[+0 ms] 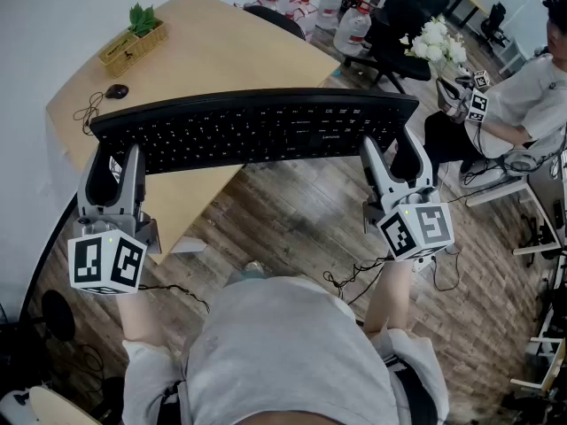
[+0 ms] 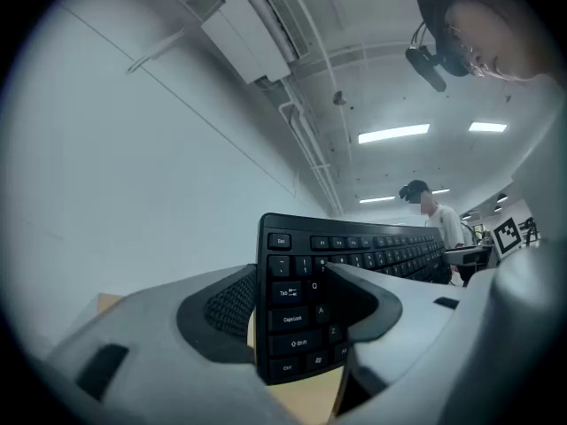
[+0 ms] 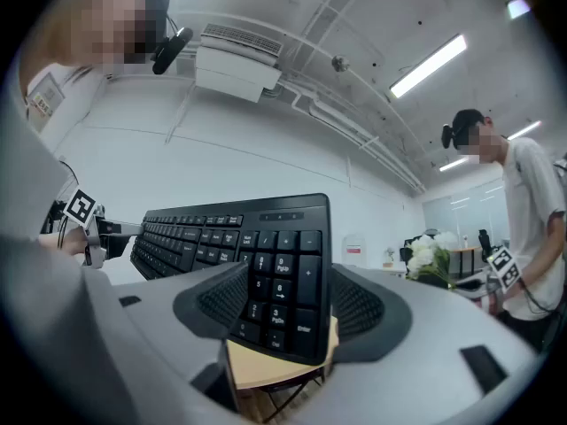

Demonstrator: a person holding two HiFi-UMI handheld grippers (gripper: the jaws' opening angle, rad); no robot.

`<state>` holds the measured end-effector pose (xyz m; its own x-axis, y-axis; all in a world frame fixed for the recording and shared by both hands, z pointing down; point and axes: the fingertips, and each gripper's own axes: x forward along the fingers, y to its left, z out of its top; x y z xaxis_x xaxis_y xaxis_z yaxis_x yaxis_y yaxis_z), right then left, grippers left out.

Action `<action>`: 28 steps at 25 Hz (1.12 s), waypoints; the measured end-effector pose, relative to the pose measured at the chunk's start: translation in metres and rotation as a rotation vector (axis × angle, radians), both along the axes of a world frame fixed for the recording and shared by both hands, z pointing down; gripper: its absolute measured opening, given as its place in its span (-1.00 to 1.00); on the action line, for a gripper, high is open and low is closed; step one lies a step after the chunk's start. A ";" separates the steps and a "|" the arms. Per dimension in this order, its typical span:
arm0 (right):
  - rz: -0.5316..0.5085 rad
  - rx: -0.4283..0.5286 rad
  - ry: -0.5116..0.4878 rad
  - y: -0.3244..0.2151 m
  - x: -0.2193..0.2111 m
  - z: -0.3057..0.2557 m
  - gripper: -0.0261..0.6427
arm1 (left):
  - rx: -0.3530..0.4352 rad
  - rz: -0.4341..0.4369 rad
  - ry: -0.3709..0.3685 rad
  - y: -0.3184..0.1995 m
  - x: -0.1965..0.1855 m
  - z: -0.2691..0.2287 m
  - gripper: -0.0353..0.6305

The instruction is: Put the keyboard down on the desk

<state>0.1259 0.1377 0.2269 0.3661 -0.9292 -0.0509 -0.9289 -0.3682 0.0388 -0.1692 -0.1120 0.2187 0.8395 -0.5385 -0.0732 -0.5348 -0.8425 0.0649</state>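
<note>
1. Above the bench's (image 1: 221, 51) near edge: my left tongs (image 1: 118, 159) and right tongs (image 1: 392, 153) each pinch one end of the keyboard (image 1: 252, 129), airborne.
2. Right end overhangs the floor (image 1: 292, 220); lowering straight down would likely miss the bench.
3. Uneven release could tip it.

Head view: high, steeply down over keyboard (image 1: 257, 127) and desk (image 1: 221, 51). Gripper views: close, tilted upward from opposite keyboard ends. All three share keyboard.

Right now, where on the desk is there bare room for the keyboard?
The desk is bare in its middle and right, from the mouse and planter across to its right edge. The left end is crowded: planter, mouse, cable. The held keyboard hides the near strip.
</note>
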 end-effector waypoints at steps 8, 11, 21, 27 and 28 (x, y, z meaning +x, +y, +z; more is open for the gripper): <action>-0.001 0.014 0.002 0.001 0.000 -0.001 -0.16 | 0.008 -0.005 0.002 0.002 -0.002 -0.003 -0.19; -0.004 0.020 0.004 0.000 0.000 -0.002 -0.16 | 0.011 -0.010 0.003 0.003 -0.003 -0.004 -0.19; -0.010 0.032 -0.012 0.000 0.001 -0.004 -0.16 | 0.018 -0.022 -0.006 0.007 -0.006 -0.010 -0.19; -0.032 0.039 -0.015 -0.002 0.001 -0.010 -0.16 | 0.025 -0.040 -0.010 0.011 -0.009 -0.018 -0.19; -0.035 0.039 -0.016 -0.004 0.002 -0.008 -0.16 | 0.025 -0.044 -0.010 0.010 -0.010 -0.016 -0.19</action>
